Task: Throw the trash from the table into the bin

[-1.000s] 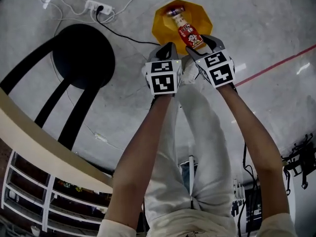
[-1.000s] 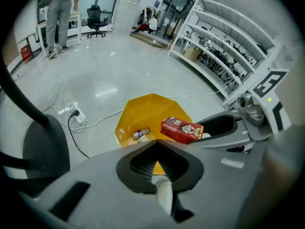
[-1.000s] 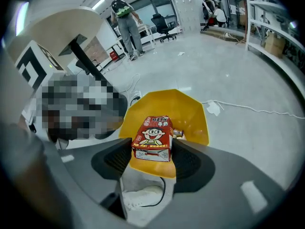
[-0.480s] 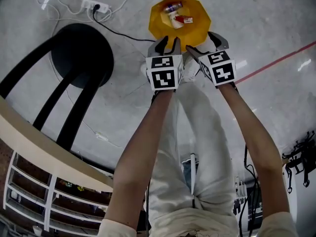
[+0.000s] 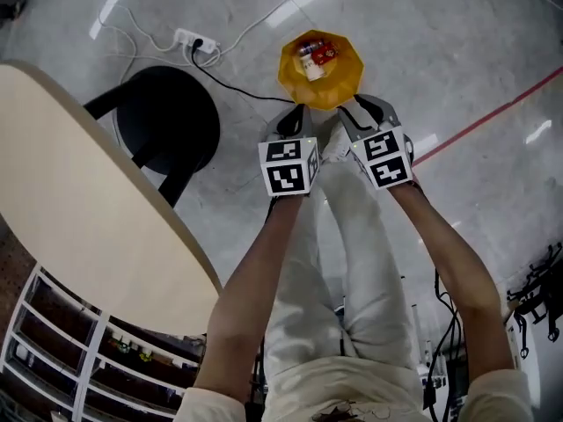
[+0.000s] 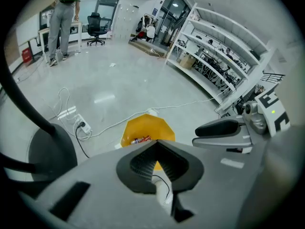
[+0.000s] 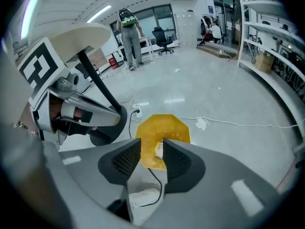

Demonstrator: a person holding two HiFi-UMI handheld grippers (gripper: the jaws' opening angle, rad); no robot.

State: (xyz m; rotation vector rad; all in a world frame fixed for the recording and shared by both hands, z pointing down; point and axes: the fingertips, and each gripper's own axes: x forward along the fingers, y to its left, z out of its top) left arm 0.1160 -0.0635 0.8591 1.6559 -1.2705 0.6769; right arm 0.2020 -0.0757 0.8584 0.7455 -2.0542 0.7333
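trash: small bottle-like piece with a red label (image 5: 314, 57), lying inside the bin. Neither gripper touches it.
bin: yellow, faceted rim (image 5: 348, 79), open top. It stands on the floor (image 5: 475, 33) just ahead of both grippers.
left gripper: (image 6: 156, 144) jaws together with nothing between them. It points down toward the bin's near rim and is not touching it.
right gripper: (image 7: 152, 151) jaws a narrow gap apart and have just been closing. Nothing is between them, and the bin shows through the gap.
both grippers: side by side, close together, above the person's legs.
counter: pale rounded top (image 5: 88, 200) at the left of the head view, well apart from the bin. The part in view shows no trash; the rest is out of frame.
stool: black round seat (image 5: 167, 121), between counter and bin.
floor extras: power strip (image 5: 195, 40) with cables running near the bin. A red line (image 5: 493, 112) sits off to the right.
done: as far as shown, this piece is in the bin and both grippers are free, so the drop looks finished.
left: can't tell whether more trash waits on the unseen part of the counter. If so, the likely next step is to go back to the counter for another pick; if not, the task looks complete.
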